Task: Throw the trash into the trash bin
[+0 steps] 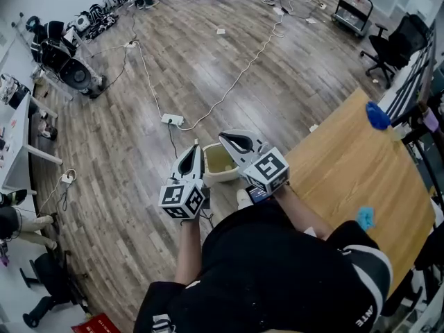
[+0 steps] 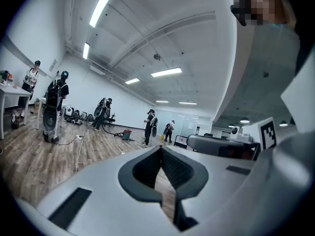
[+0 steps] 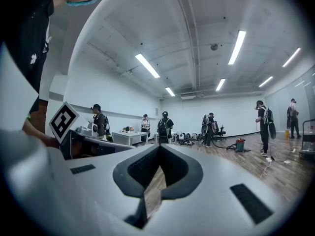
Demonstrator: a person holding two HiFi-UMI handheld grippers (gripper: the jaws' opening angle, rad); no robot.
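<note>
Beige trash bin (image 1: 220, 164) stands on the wood floor (image 1: 139, 137) at the head view's centre. The left gripper (image 1: 195, 150) at its 9 o'clock and the right gripper (image 1: 227, 139) at its 1 o'clock hover clenched and empty. A blue crumpled scrap (image 1: 365, 218) lies on the surface (image 1: 340, 165) at 4 o'clock. This probably falls either just after a drop or just ahead of a fetch.

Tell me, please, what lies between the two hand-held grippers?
In the head view, the trash bin on the floor shows between the left hand-held gripper and the right hand-held gripper.
</note>
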